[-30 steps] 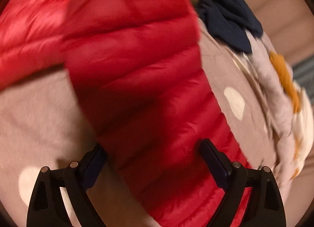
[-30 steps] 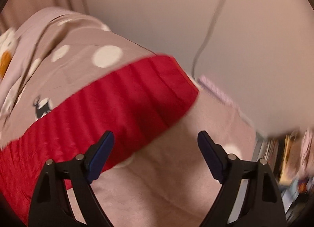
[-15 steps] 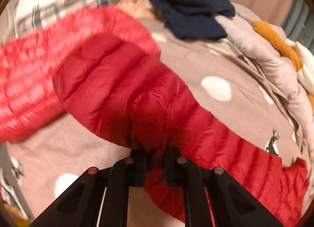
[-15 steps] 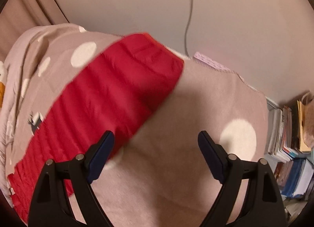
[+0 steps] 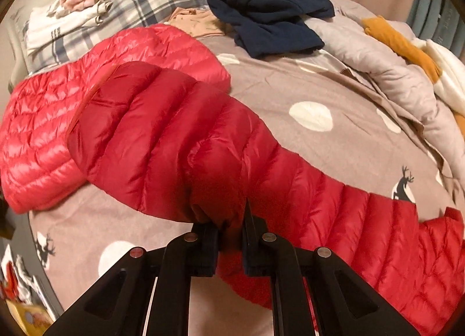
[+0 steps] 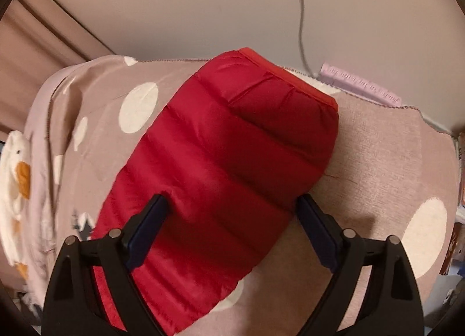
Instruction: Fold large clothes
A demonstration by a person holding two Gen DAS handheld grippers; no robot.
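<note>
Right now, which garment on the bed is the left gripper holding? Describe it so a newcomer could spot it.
Start at the taupe polka-dot bedspread covering the bed. Across its middle lies a red quilted down jacket, pinched between the left gripper fingers. Its glossy, puffy stitched channels set it apart from the soft navy fleece bundled behind it.

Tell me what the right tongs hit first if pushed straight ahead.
Most likely the red puffer sleeve: it already lies between the open right tongs, with the spotted blanket beneath. Depth is unclear.
</note>
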